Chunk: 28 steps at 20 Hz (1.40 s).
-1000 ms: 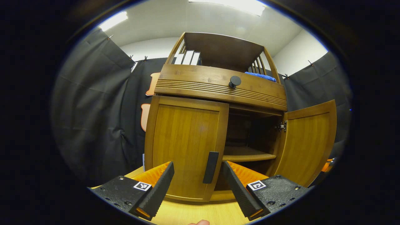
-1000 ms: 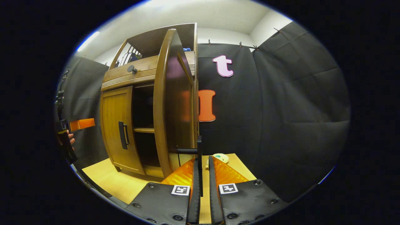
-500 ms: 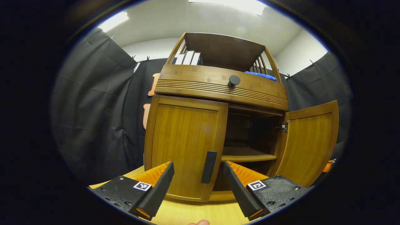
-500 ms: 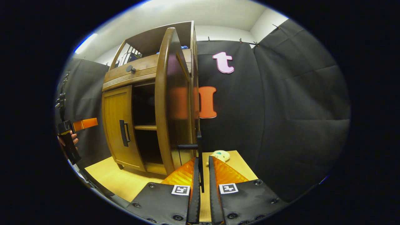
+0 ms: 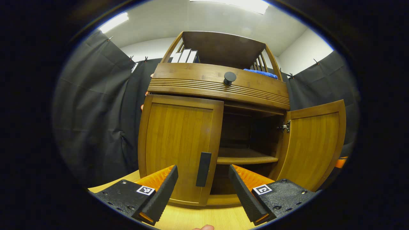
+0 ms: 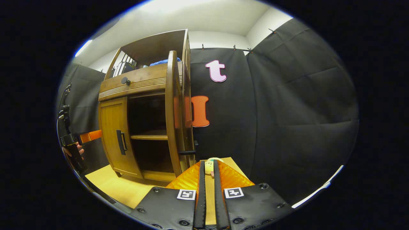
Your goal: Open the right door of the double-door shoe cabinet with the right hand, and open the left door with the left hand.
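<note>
The wooden shoe cabinet [image 5: 220, 84] stands on a light wood table [image 5: 191, 220]. Its left door [image 5: 175, 143] is closed, and that door's black handle [image 5: 203, 169] is lined up between my open left gripper's [image 5: 203, 174] fingers, a little beyond their tips. The right door [image 5: 314, 143] stands wide open. In the right gripper view that door [image 6: 174, 111] is edge-on, and its black handle [image 6: 187, 152] sticks out just left of my right gripper [image 6: 209, 163]. The right gripper's fingers are shut with a thin slit and hold nothing. The left gripper [image 6: 91, 135], held by a hand [image 6: 72, 150], is at the far left.
A shelf [image 5: 244, 158] shows inside the open half. Above the doors is a drawer with a round black knob [image 5: 229, 76]. Books [image 5: 185, 56] and a blue cloth [image 5: 260, 72] sit on top. A small pale toy [image 6: 211, 163] lies on the table beyond my right fingertips. Black cloth walls stand close around.
The right door's handle, which was between my right fingers, now stands free to their left. The right door has swung wider. The left gripper has shifted, so the left handle is centred between its fingers.
</note>
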{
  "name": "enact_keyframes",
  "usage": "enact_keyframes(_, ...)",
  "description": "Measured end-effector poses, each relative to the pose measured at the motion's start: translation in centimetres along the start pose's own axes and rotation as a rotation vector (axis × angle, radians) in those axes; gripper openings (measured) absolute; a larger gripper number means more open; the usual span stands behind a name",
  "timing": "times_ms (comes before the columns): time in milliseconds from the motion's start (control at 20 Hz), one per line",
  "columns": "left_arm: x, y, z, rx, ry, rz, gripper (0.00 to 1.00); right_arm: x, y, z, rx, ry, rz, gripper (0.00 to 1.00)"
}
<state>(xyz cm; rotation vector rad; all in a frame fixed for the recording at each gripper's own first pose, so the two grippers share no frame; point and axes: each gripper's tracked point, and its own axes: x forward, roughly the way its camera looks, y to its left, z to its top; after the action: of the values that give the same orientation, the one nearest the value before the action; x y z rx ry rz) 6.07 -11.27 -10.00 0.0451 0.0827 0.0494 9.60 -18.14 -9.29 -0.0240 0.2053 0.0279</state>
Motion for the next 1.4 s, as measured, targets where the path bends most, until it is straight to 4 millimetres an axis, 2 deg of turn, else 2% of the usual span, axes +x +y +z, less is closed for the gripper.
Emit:
enact_keyframes(50,0.1,-0.3,-0.4,-0.003,0.007,-0.004,0.95,0.1,0.1,-0.1,0.0,0.002,0.008,0.32)
enact_keyframes(100,0.2,-0.5,-0.6,-0.007,0.013,-0.008,0.95,0.2,0.2,-0.4,0.003,0.007,0.018,0.23)
enact_keyframes(150,0.5,-0.7,-1.0,-0.008,0.019,-0.011,0.96,0.5,0.4,-0.7,0.006,0.015,0.023,0.25)
enact_keyframes(350,1.5,-0.7,-1.8,0.034,0.022,0.001,0.95,0.3,-0.7,-1.0,-0.01,0.022,0.02,0.61)
enact_keyframes(500,3.5,-0.9,-1.9,0.083,-0.008,-0.013,0.96,0.6,-2.5,-0.6,0.026,0.009,-0.013,0.89)
enact_keyframes(550,4.4,-1.0,-2.2,0.092,-0.015,-0.019,0.95,0.7,-3.2,-0.5,0.041,0.004,-0.029,0.89)
enact_keyframes(600,5.5,-1.2,-2.4,0.089,-0.02,-0.025,0.95,0.8,-3.7,-0.2,0.053,-0.005,-0.041,0.95)
enact_keyframes(750,8.9,-0.5,-4.0,0.074,-0.022,-0.011,0.95,1.0,-4.7,0.1,0.07,-0.014,-0.058,0.95)
enact_keyframes(900,12.3,2.3,-7.1,0.112,0.031,0.051,0.95,1.2,-5.1,0.4,0.058,-0.022,-0.076,0.95)
enact_keyframes(1000,13.7,2.3,-8.2,0.101,0.064,0.043,0.95,1.2,-5.4,0.3,0.054,-0.019,-0.093,0.95)
enact_keyframes(1100,14.5,2.6,-9.0,0.091,0.084,0.037,0.97,1.1,-5.5,0.0,0.06,-0.009,-0.103,0.95)
enact_keyframes(1200,14.8,2.6,-8.7,0.098,0.079,0.034,0.97,1.0,-5.6,-0.3,0.062,0.0,-0.116,0.95)
enact_keyframes(1400,14.3,1.9,-9.0,0.117,0.072,0.002,0.96,0.8,-5.8,-0.2,0.055,0.002,-0.144,0.95)
